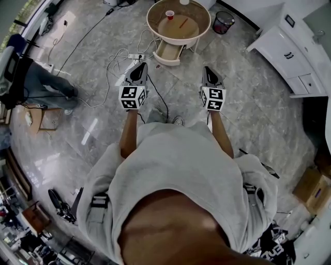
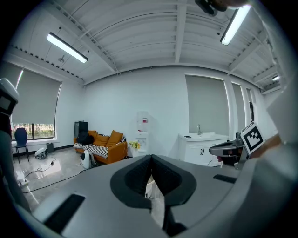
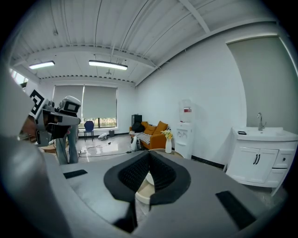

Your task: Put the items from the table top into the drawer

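Red cup (image 1: 169,14) and thin stick (image 1: 183,23) rest on table (image 1: 150,21); drawer (image 1: 166,60) below stands open.

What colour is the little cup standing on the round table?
Red. The cup shows best in the head view, standing on the round table.

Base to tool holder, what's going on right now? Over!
Left tool and right tool both shut, empty, short of the table. Red cup on top, drawer open below. Loose cables on the floor, left.
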